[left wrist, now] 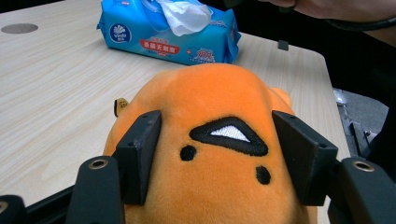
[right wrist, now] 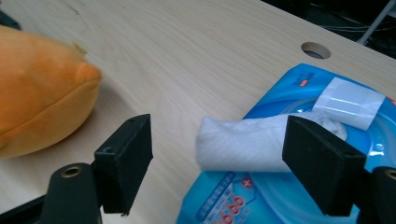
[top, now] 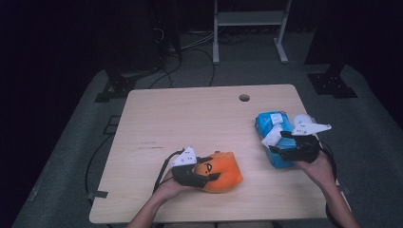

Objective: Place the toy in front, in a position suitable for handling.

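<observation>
Your left gripper [left wrist: 219, 154] straddles the orange plush toy [top: 222, 172], pads beside its flanks; whether they press, you cannot tell. Right of the toy, your right gripper [right wrist: 219, 163] stands wide over the blue wet-wipe pack [top: 274, 137], its white wipe [right wrist: 252, 142] poking out between the jaws, unpinched.

Both forearms come in from the near edge. The left hand [top: 167, 189] holds the left gripper [top: 209, 173] low, almost level, its jaws partly apart. The right hand [top: 317, 166] holds the right gripper [top: 275, 142] higher, jaws standing wide open.
</observation>
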